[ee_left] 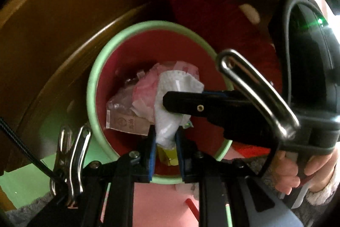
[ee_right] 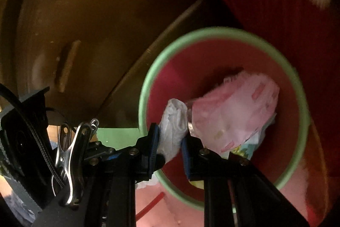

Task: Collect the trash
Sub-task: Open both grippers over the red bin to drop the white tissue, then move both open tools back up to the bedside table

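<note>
both tongs are positioned over the mouth of a round bin [ee_left: 93, 86] with a pale green rim and a red inner wall. the left tongs [ee_left: 164, 142] pinch the lower end of a crumpled white wrapper [ee_left: 170, 99] between their blue pads, with a yellow-green scrap [ee_left: 166, 155] showing just below the pinch point. in the left wrist view the right tongs [ee_left: 170, 102] reach in from the right, and their black tip lies against the same white wrapper. the right wrist view shows the right tongs [ee_right: 170, 142] pinching white crumpled plastic [ee_right: 173, 122] between their blue pads, just inside the bin rim [ee_right: 146, 86]. whether both views show one piece cannot be told. inside the bin lie a pink printed packet [ee_right: 235, 107] and a clear plastic wrapper [ee_left: 125, 116] with printing. a hand [ee_left: 297, 171] in a fuzzy sleeve grips the right handle. a brown curved surface [ee_left: 53, 35] stands beside the bin. a red fabric with pale spots [ee_left: 212, 14] lies behind the bin.
</note>
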The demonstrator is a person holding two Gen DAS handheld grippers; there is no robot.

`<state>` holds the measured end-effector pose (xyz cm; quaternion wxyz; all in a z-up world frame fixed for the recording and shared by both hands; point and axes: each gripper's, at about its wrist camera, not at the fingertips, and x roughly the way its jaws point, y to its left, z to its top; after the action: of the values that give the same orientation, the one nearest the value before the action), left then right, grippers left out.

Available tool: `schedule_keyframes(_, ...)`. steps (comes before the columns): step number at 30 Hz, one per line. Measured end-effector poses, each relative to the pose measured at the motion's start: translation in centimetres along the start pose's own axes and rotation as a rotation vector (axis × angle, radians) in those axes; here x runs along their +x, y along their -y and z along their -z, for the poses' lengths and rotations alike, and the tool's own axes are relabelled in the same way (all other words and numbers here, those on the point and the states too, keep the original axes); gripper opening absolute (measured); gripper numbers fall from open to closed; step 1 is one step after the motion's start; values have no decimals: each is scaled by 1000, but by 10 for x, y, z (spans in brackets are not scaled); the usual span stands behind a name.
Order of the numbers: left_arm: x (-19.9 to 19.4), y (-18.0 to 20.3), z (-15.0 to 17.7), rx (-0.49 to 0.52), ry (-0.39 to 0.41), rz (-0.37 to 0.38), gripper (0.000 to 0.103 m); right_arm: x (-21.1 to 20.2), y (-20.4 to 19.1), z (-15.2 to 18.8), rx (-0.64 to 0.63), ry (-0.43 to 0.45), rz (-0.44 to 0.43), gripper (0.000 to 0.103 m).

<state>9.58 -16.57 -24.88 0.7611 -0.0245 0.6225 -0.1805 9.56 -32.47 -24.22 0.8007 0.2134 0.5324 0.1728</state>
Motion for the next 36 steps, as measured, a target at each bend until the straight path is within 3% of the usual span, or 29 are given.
schedule_keyframes(9,10,1,-7,5,12,5,20,1,4,-8,10,10,45,21)
schedule_keyframes(15,13,-4,-6,-6,6,-29,37,0,9,-9,7,4,34,22)
schedule_keyframes(20,14,-8,-6,-12,7,-81,46,4,15,-10,43,5,48,34)
schedule_keyframes(25,13,-10,-6,-9,4,-95,57,3,22,-13,78,22,84,68)
schedule_keyframes(36,6,-1,2,33,38,-123,58,-1,22,-10,128,26,29,70)
